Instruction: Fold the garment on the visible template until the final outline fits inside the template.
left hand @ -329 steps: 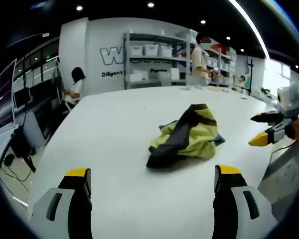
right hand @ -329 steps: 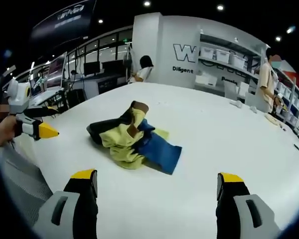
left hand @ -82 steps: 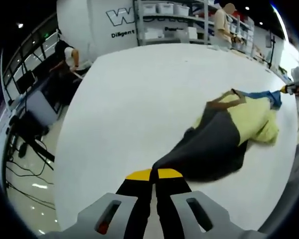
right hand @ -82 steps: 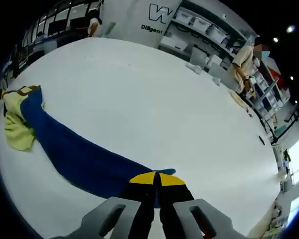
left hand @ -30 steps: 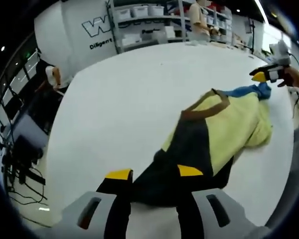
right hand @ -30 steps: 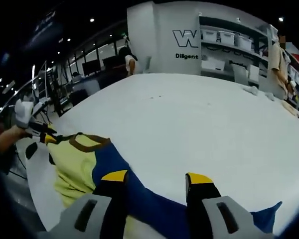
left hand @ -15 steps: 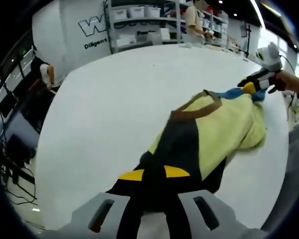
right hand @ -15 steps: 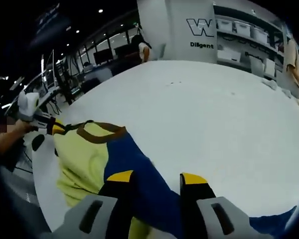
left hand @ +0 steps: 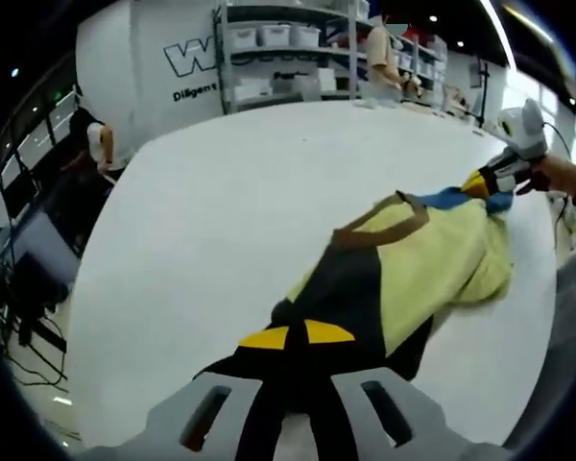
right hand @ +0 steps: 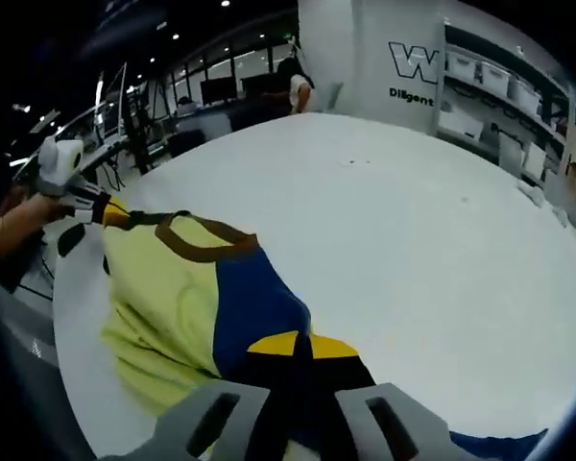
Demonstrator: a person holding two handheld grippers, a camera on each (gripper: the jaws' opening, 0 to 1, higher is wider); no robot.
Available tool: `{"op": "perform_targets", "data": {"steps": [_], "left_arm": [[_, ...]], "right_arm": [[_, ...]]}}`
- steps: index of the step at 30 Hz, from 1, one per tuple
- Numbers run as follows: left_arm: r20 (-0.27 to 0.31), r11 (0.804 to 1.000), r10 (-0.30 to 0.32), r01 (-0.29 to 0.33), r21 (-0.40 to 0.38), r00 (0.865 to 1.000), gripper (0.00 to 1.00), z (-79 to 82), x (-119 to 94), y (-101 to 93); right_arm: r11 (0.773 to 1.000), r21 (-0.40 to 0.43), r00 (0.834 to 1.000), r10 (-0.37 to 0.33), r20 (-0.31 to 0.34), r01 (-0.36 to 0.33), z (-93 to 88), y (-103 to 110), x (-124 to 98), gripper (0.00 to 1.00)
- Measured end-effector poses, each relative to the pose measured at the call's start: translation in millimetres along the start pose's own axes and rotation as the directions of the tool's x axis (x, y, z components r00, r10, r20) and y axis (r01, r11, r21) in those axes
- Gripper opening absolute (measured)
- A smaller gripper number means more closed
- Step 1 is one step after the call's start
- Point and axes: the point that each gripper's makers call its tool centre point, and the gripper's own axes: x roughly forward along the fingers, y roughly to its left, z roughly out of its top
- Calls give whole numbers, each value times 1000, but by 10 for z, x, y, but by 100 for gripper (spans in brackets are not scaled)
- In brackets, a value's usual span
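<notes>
two grippers: each was clamped on the garment, one at each end.
left gripper: fingers were pressed together on the black cloth at 6 o'clock in the left gripper view.
right gripper: fingers were pinched shut on the blue part at 6 o'clock in the right gripper view; it also showed at 2 o'clock in the left gripper view.
garment: yellow, black and blue with a brown collar, it lay stretched across the white table.
shelves: stood at 12 o'clock behind the table.
</notes>
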Motion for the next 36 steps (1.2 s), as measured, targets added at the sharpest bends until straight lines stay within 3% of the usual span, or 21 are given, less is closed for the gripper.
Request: {"op": "perform_targets", "data": {"steps": [15,23,27,36], "left_arm": [[131,1000,-4,1,21,991,3,272,-249,-27],[189,998,-2,-8,55,982,3,408,-382,-78],[244,1000,-6,-1,30,970,2,531,-486,-79],[231,997,-24,8,71,973,2,468,-546,-173]], "right_arm": [[997,-75,996,-25,87,31,243,17,-372,0],[996,-68,990,-51,131,61,340,-24,-555,0],[995,-63,983,-64,175,76,422,-34,-674,0],[997,-46,983,-50,177,59,254,60,-844,0]]}}
